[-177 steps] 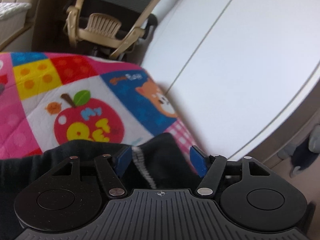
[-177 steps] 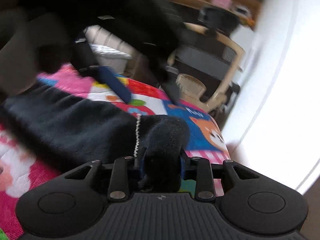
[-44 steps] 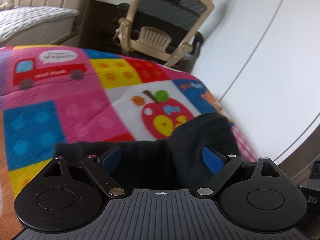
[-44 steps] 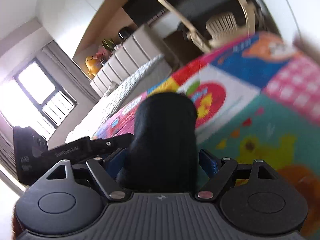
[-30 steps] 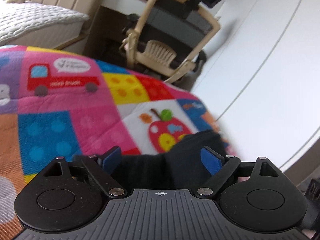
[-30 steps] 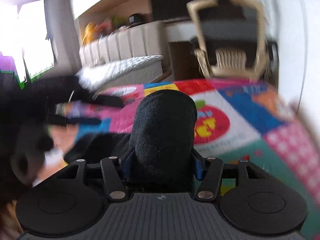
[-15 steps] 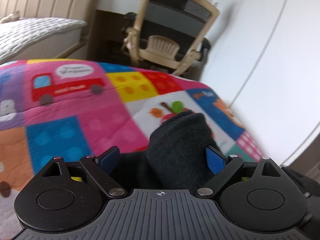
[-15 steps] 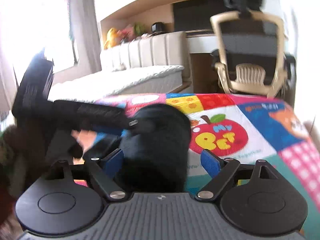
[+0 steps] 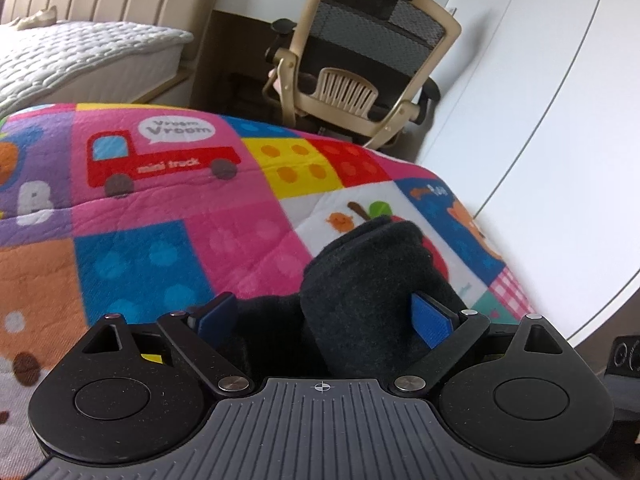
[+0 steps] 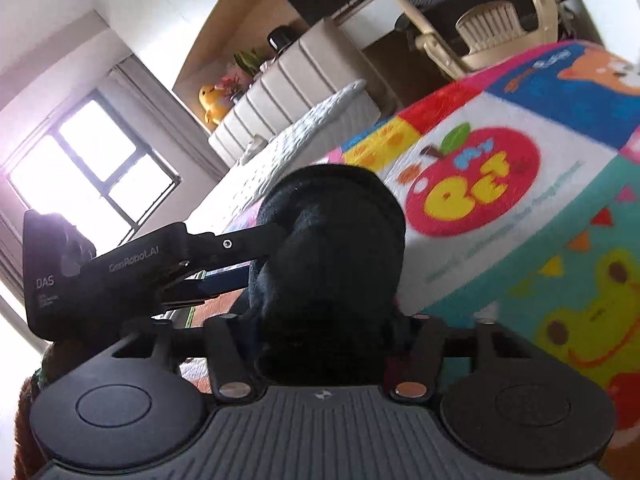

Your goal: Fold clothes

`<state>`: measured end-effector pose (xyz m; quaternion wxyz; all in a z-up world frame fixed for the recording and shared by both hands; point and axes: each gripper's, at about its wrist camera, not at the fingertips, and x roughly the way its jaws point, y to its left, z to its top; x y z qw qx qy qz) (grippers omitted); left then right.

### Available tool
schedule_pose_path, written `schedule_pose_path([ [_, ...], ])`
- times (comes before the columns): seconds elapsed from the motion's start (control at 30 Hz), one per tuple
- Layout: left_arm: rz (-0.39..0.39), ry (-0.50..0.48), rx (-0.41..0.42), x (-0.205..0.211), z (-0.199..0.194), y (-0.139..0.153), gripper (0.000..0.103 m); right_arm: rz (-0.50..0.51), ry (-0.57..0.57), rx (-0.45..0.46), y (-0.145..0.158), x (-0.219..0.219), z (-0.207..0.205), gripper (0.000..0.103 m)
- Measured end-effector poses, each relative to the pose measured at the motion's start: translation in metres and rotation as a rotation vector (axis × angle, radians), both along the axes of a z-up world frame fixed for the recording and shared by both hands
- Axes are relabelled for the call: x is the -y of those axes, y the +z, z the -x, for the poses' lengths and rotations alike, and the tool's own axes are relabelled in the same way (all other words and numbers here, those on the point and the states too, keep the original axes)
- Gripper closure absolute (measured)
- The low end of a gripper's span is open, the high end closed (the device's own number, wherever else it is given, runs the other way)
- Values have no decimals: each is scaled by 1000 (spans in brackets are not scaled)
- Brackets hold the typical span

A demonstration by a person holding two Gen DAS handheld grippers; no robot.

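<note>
A black sock bundle (image 9: 372,280) bulges up over the colourful play mat (image 9: 160,216). My left gripper (image 9: 324,320) is open, its blue pads wide on either side of the bundle. In the right wrist view the same black bundle (image 10: 332,248) fills the space between the fingers of my right gripper (image 10: 324,332), which are closed in against it. The left gripper's body (image 10: 120,272) reaches in from the left and touches the bundle.
A beige office chair (image 9: 360,60) stands past the mat's far edge. A white wardrobe wall (image 9: 540,100) is at the right. A bed with a quilted cover (image 9: 80,52) is at the far left. A window (image 10: 88,176) is at the left.
My right gripper has closed on the black bundle; half a second ago its fingers stood wide apart. The right view has tilted. The left gripper stays open around the bundle.
</note>
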<state>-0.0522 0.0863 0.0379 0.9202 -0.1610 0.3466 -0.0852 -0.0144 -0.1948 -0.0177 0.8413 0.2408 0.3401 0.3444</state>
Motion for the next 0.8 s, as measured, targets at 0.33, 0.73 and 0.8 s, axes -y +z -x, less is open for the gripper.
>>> schedule_pose_path([
  [0.33,9,-23,19,21,-9,11,8,279,-132,181,31,41,7,47],
  [0.73,-14,-103,68,47,-5,29,7,766,57,652,26,-57,75,36],
  [0.8,-49,-115,66,55,-6,24,7,762,77,658,27,-61,77,25],
])
